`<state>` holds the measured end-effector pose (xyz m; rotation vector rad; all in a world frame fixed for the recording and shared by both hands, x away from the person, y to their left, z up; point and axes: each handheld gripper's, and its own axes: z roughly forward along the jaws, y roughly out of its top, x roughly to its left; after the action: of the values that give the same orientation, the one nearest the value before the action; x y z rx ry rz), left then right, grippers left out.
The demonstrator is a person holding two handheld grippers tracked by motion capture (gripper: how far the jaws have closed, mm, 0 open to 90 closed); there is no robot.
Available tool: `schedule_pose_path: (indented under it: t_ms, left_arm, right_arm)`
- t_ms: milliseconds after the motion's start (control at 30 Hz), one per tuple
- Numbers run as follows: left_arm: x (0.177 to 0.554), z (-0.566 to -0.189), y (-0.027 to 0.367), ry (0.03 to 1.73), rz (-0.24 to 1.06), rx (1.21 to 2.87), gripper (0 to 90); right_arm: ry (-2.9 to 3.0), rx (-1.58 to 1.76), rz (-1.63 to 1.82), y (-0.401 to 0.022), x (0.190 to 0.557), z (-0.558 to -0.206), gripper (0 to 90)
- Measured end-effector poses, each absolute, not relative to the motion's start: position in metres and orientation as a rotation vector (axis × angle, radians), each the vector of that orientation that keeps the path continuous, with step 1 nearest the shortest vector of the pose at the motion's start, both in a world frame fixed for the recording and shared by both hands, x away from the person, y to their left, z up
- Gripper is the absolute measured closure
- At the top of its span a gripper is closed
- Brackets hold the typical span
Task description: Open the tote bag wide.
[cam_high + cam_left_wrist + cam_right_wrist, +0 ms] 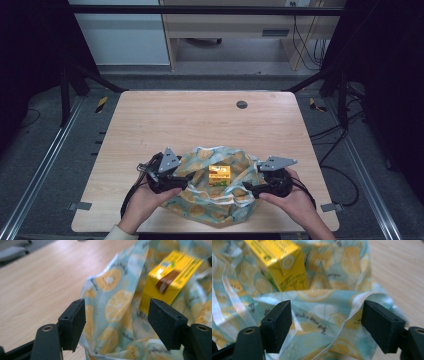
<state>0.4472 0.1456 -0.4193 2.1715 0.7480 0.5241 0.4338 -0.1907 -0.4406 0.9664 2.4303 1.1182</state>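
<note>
Near the table's (pixel 150 115) front edge, the lemon-print bag (pixel 200 159) is flanked by the left gripper (pixel 184 179) and right gripper (pixel 248 187). Along the left jaws, spread wide, the yellow carton (pixel 170 280) is seen inside the bag. Along the right jaws, likewise spread, fabric is framed, unpinched. Judged step: bag rim being gathered; pinching is needed next.

bag (pixel 215 202): pale blue-green film printed with lemon slices, white handle strips, crumpled, mouth spread open upward | position: near edge of bench (pixel 200 120), centred between both hands | carton (pixel 219 173): yellow box with brown and green print, tilted, resting inside the open bag, upper part exposed
</note>
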Motion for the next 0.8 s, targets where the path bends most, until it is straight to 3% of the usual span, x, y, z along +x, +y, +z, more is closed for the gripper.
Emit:
schedule_pose_path:
  t_ms: [67, 133, 233, 333, 500, 800]
  left_arm:
    - [0.455, -0.429, 0.141, 0.753, 0.514, 2.223, 31.4]
    - [0.459, -0.439, 0.138, 0.762, 0.494, 2.251, 33.9]
    - [0.463, -0.451, 0.135, 0.765, 0.487, 2.29, 45.5]
    - [0.465, -0.46, 0.135, 0.787, 0.483, 2.302, 63.0]
    - [0.471, -0.466, 0.138, 0.828, 0.543, 2.284, 85.0]
    - [0.484, -0.477, 0.151, 0.914, 0.602, 2.264, 89.7]
  right_arm:
    - [2.441, 0.961, 1.099, -0.189, 0.432, -0.444, 38.8]
    - [2.462, 0.962, 1.09, -0.187, 0.431, -0.448, 55.3]
    - [2.498, 0.954, 1.073, -0.185, 0.432, -0.453, 74.4]
    - [2.522, 0.949, 1.07, -0.184, 0.435, -0.457, 89.4]
    - [2.551, 0.962, 1.043, -0.185, 0.436, -0.462, 90.0]
    - [2.598, 1.039, 0.973, -0.212, 0.425, -0.478, 90.0]
